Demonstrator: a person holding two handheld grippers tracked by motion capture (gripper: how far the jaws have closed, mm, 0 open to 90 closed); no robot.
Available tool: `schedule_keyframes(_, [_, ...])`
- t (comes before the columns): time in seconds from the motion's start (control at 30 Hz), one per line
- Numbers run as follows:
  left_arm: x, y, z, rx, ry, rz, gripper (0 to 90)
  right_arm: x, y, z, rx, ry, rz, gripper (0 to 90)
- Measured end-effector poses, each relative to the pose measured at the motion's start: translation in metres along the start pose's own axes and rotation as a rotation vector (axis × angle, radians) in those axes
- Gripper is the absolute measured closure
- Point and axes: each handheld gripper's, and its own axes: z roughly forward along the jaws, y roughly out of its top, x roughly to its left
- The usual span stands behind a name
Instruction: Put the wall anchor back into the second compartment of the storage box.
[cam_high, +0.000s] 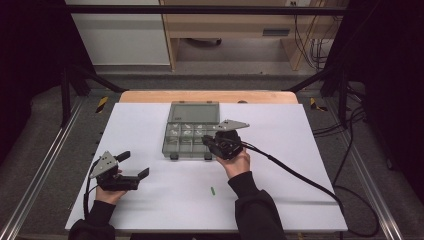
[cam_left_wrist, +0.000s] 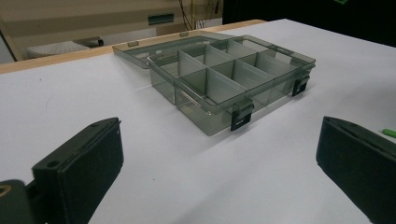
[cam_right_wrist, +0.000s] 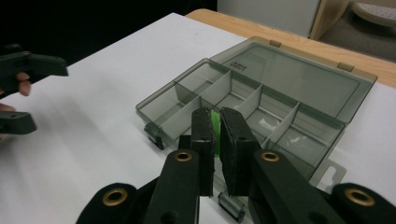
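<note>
A smoky clear compartment box (cam_high: 172, 145) lies open in the middle of the white table, its lid (cam_high: 195, 112) flat behind it. My right gripper (cam_high: 207, 140) hovers over the box's front right compartments. In the right gripper view it (cam_right_wrist: 215, 120) is shut on a small green piece (cam_right_wrist: 214, 127) above the box (cam_right_wrist: 173, 99). My left gripper (cam_high: 134, 164) rests open at the table's front left with nothing between its jaws (cam_left_wrist: 219, 128). It faces the box (cam_left_wrist: 219, 122). Another small green piece (cam_high: 212, 190) lies on the table near the front, also at the edge of the left gripper view (cam_left_wrist: 390, 133).
The white table top (cam_high: 280, 165) has wooden trim at the back. A few compartments hold small pale parts (cam_high: 187, 126). A black cable (cam_high: 300, 177) trails from the right gripper off to the right. Metal rails (cam_high: 45, 160) and dark frame posts flank the table.
</note>
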Motion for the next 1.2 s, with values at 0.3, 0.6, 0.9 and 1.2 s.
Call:
schedule_keyframes(0.3, [0.0, 0.0, 0.0, 0.0, -0.001, 0.0, 0.5, -0.006, 0.009, 0.023, 0.006, -0.005, 0.017, 84.6])
schedule_keyframes(0.6, [0.0, 0.0, 0.001, 0.002, -0.002, -0.003, 0.5, -0.015, 0.018, 0.04, 0.005, -0.011, 0.024, 84.6])
schedule_keyframes(0.9, [0.001, 0.0, 0.0, -0.003, -0.002, -0.006, 0.5, -0.017, 0.029, 0.06, 0.013, -0.017, 0.016, 84.6])
schedule_keyframes(1.2, [0.001, 0.0, 0.0, -0.003, -0.002, -0.006, 0.5, -0.016, 0.032, 0.08, 0.033, -0.018, 0.012, 84.6])
